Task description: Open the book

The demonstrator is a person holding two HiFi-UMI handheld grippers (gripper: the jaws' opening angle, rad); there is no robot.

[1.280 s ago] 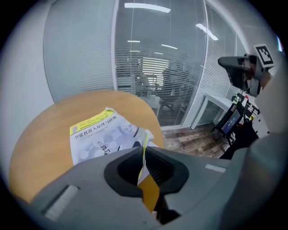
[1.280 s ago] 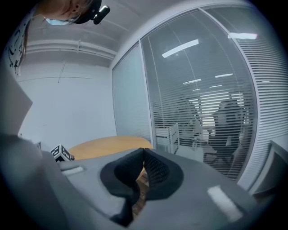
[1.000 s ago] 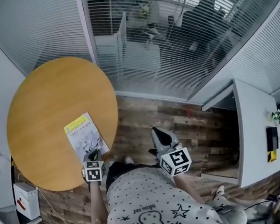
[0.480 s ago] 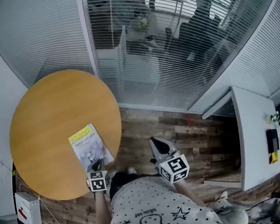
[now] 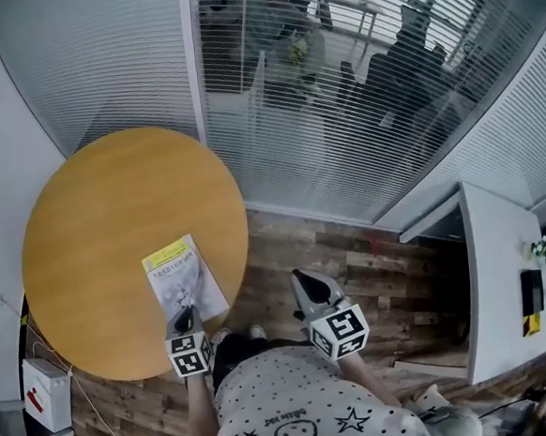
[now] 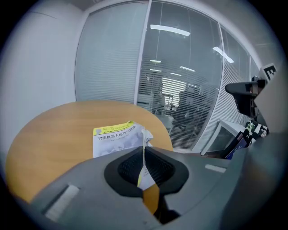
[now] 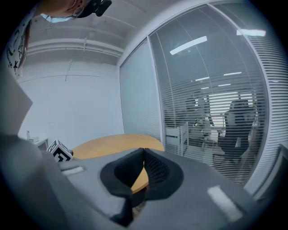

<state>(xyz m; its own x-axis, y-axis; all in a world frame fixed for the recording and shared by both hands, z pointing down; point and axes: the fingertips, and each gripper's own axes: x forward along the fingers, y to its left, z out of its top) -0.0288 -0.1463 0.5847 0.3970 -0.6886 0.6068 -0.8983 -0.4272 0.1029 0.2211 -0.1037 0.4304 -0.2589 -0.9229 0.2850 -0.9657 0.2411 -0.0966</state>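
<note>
The pads of the left gripper (image 6: 144,156) are pressed together on a near corner of the front cover (image 6: 143,146), and that thin sheet curls up off the rest of the book (image 6: 112,140). The right gripper (image 7: 144,155) has its jaws together with nothing between them.

In the head view the left gripper (image 5: 182,315) sits at the book's (image 5: 182,278) 6 o'clock end. The book lies flat on the round wooden table (image 5: 103,207), at about 5 o'clock on the top. Its near short edge is just inside the rim and its yellow band points towards 12 o'clock. The tabletop from 6 o'clock round to 3 o'clock is bare wood.

The right gripper (image 5: 298,276) hangs off the table at 3 o'clock from the left one, well apart, over plank floor (image 5: 352,263). A glass wall with blinds (image 5: 339,94) closes the room from 12 to 2 o'clock. A white counter (image 5: 494,270) stands at 3 o'clock, and a white box (image 5: 44,395) sits at the table's 7 o'clock.
</note>
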